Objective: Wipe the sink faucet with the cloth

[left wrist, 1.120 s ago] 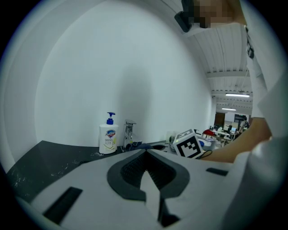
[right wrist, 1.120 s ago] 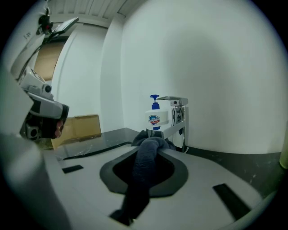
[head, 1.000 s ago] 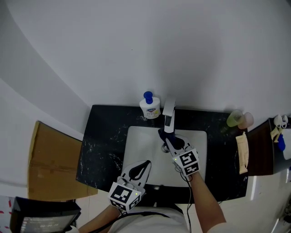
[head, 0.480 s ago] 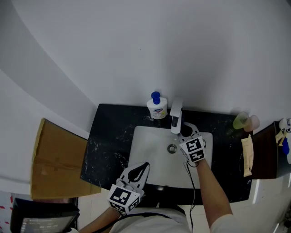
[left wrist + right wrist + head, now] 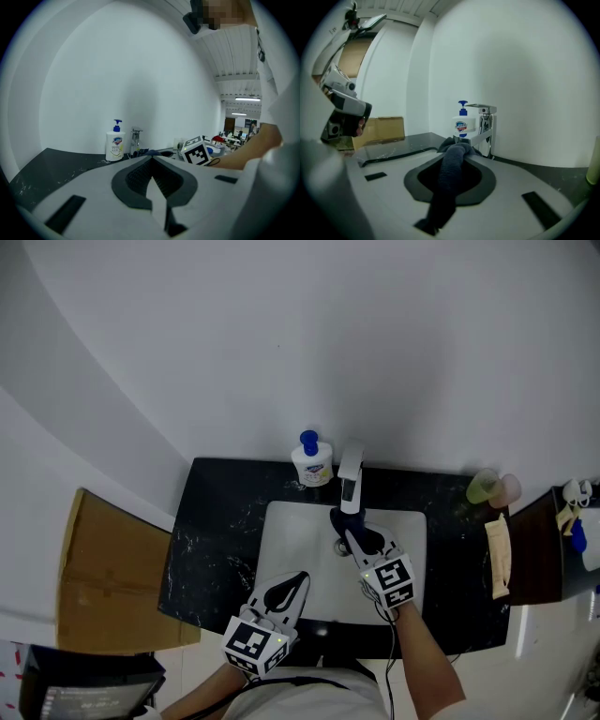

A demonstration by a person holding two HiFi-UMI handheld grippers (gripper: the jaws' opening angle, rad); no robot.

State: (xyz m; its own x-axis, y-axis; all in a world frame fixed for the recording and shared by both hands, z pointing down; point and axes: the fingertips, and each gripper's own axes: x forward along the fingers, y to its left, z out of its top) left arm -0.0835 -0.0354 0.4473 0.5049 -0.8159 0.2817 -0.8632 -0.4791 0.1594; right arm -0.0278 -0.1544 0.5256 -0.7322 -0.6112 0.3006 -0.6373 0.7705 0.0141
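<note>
The chrome faucet (image 5: 350,474) stands at the back of the white sink (image 5: 291,540). My right gripper (image 5: 341,518) is shut on a dark grey cloth (image 5: 451,176). The bunched cloth (image 5: 337,516) sits at the tip of the spout, above the drain. In the right gripper view the faucet (image 5: 486,127) rises just past the cloth's end, and the cloth appears to touch the spout. My left gripper (image 5: 298,578) hovers over the sink's near edge, jaws shut with nothing in them. In the left gripper view the faucet (image 5: 136,141) is far ahead.
A white soap bottle with a blue pump (image 5: 310,461) stands left of the faucet on the black counter (image 5: 216,521). Two cups (image 5: 486,486) are at the counter's right end, with a beige cloth (image 5: 499,555) beside them. A cardboard box (image 5: 103,568) lies left of the counter.
Half a second ago my right gripper and the cloth were beside the faucet's right side. They have come back toward me to the spout's tip. The left gripper has stayed put.
</note>
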